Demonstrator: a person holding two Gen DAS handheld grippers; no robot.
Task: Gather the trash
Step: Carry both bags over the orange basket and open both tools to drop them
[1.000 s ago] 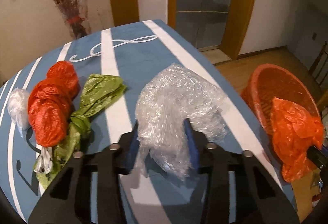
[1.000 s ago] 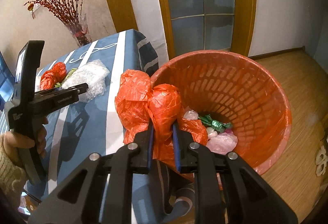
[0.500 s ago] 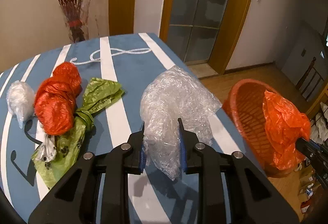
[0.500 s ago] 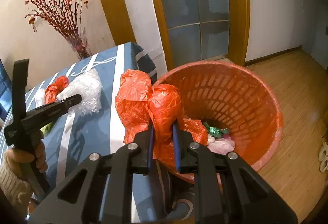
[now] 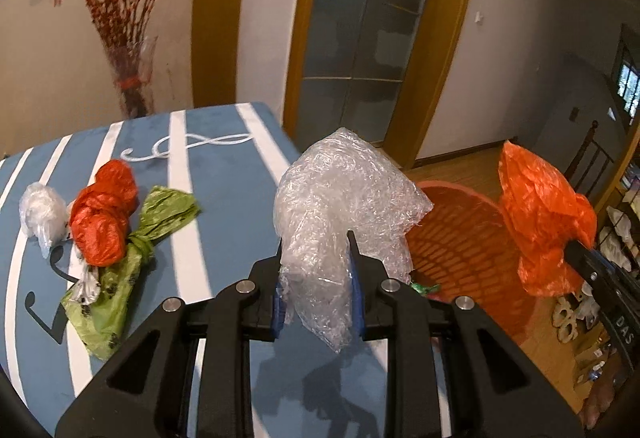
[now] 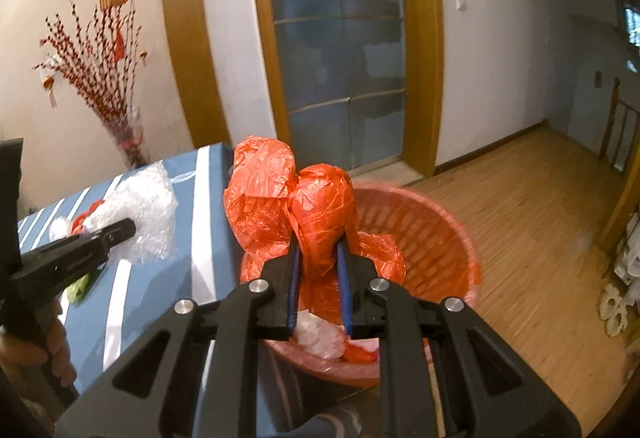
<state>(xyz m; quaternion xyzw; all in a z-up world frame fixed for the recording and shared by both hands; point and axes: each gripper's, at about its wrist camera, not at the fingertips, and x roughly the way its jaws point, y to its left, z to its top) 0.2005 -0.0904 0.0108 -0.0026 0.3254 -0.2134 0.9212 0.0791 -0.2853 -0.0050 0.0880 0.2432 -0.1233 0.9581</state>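
Observation:
My left gripper is shut on a crumpled clear bubble wrap and holds it up over the table's right edge. My right gripper is shut on an orange plastic bag above the orange basket, which holds white and red scraps. The basket stands on the floor beside the blue striped table. On the table lie a red bag, a green bag and a small white bag.
A glass vase with red branches stands at the table's far end. A glass door with a wooden frame is behind the basket. Wooden floor stretches to the right, with white items at the right edge.
My left gripper closed on the bubble wrap, lifted it off the table and carried it toward the basket. My right gripper rose with the orange bag over the basket.

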